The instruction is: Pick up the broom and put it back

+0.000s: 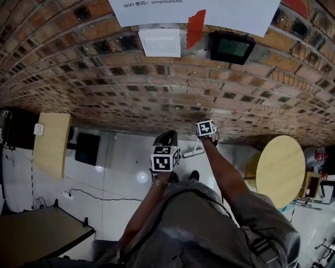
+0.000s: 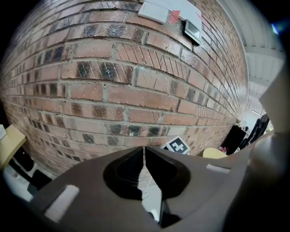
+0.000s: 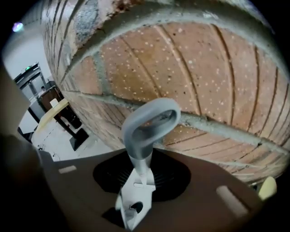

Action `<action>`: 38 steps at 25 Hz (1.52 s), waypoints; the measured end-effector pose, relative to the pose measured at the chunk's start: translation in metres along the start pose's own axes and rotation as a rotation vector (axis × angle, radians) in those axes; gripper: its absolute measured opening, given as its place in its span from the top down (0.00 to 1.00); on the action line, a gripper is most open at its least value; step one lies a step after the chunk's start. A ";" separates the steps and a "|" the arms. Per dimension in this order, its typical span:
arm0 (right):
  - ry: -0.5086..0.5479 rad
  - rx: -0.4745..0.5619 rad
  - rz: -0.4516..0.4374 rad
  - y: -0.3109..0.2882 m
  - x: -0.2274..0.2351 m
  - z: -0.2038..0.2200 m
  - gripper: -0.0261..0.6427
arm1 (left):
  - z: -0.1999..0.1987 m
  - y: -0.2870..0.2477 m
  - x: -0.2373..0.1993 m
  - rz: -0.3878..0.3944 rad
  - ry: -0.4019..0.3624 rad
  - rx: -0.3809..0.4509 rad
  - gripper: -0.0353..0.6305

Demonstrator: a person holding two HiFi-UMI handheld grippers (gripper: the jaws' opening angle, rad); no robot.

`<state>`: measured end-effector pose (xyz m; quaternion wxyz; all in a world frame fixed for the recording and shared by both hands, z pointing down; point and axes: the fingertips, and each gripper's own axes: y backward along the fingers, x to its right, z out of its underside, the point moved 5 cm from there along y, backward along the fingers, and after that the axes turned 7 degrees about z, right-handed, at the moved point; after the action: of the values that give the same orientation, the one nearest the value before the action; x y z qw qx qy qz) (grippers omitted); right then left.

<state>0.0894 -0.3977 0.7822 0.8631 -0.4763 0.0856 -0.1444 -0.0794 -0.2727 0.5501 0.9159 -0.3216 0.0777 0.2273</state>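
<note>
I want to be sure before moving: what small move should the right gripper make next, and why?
Probably lift the broom a little, straight up and off the brick wall. The right gripper seems closed on its handle just under the grey loop, and the left gripper is shut and empty.

Café or lounge-type public room, indoors. Exposed brick wall (image 1: 157, 78) above glossy white tile floor (image 1: 125, 172). Several separate small tables: round wood-topped table (image 1: 280, 170) close to wall, rectangular wood-topped table (image 1: 51, 144) further along, dark table (image 1: 36, 235) apart from wall. Paper notice (image 1: 199, 13) giving WiFi password stuck high on brick; below it white box (image 1: 159, 43) and small black screen panel (image 1: 231, 48). Loose cable (image 1: 99, 196) on floor.
</note>
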 end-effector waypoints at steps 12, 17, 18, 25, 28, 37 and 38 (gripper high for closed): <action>0.078 0.057 -0.147 0.148 -0.030 0.006 0.81 | -0.013 -0.022 0.021 0.062 -0.080 0.029 0.94; 0.043 0.179 -0.143 0.211 -0.037 -0.026 0.81 | -0.017 -0.028 0.029 0.085 -0.091 0.046 0.94; 0.037 0.198 -0.142 0.219 -0.038 -0.030 0.81 | -0.018 -0.028 0.030 0.087 -0.090 0.049 0.94; 0.019 0.261 -0.163 0.247 -0.047 -0.038 0.81 | -0.020 -0.030 0.037 0.100 -0.098 0.062 0.94; 0.016 0.259 -0.162 0.249 -0.048 -0.036 0.81 | -0.020 -0.031 0.039 0.109 -0.088 0.063 0.94; 0.041 0.199 -0.144 0.229 -0.047 -0.024 0.81 | -0.018 -0.029 0.038 0.105 -0.090 0.053 0.94; 0.043 0.184 -0.141 0.220 -0.046 -0.020 0.81 | -0.018 -0.028 0.036 0.100 -0.088 0.054 0.94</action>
<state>0.0771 -0.2873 0.5863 0.8889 -0.3966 0.0569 -0.2221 -0.0342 -0.2898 0.5406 0.9143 -0.2822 0.0593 0.2843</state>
